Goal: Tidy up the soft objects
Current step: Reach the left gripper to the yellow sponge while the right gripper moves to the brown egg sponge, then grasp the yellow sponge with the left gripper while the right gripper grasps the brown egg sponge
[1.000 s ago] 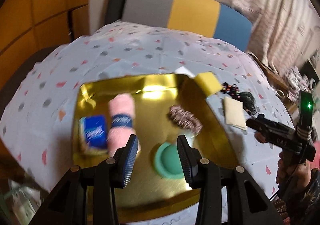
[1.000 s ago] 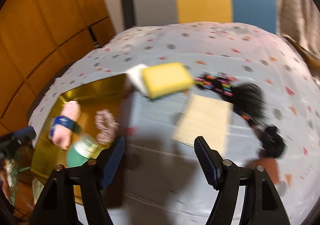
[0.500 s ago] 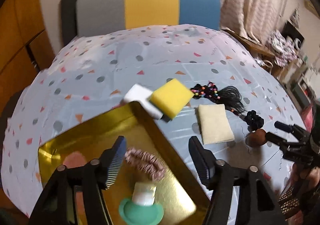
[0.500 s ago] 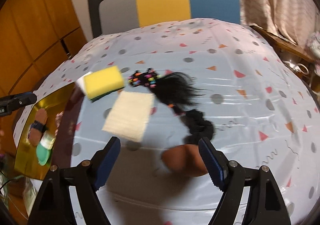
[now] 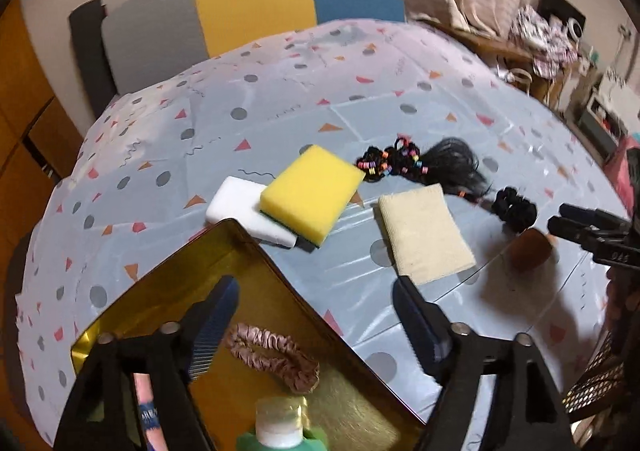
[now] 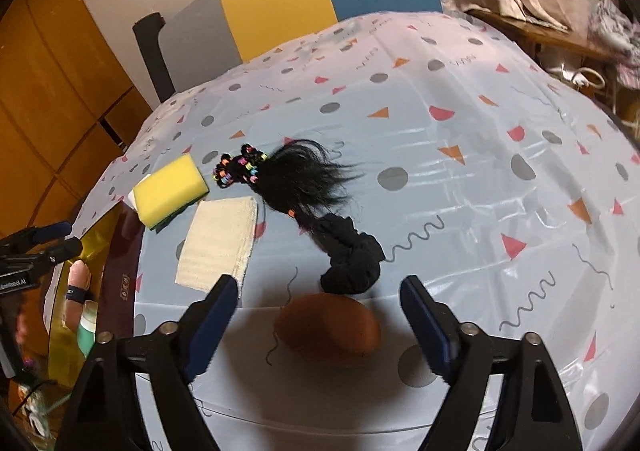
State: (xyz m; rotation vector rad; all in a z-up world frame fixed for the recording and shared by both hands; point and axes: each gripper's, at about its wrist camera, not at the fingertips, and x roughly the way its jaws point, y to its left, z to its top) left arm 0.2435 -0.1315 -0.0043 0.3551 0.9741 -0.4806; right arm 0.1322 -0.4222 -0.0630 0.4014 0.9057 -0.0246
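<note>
Both views have swung away from the gold tray toward the loose items on the counter, and both sets of fingers have widened. Left gripper [image 5: 316, 327]: jaws opening, nothing between them, over the tray's right corner. Lower frame, near: gold tray [image 5: 248, 251] holding a pink scrunchie [image 5: 272, 357], a green bottle [image 5: 280, 435] and a pink roll [image 5: 146, 407]. Beyond the tray corner: white sponge [image 5: 236, 207] under a yellow sponge [image 5: 310, 193], then a cream cloth [image 5: 424, 233]. Right gripper [image 6: 318, 321]: jaws opening and empty, with a brown puff [image 6: 328, 331] lying between the fingers on the counter [image 6: 480, 179], untouched. Farther up: black scrunchie [image 6: 352, 259], then a beaded hairpiece [image 6: 288, 175]. Reading: tray deposits appear finished for now; the puff looks the likely next pick, with several soft items still outside the tray.
</note>
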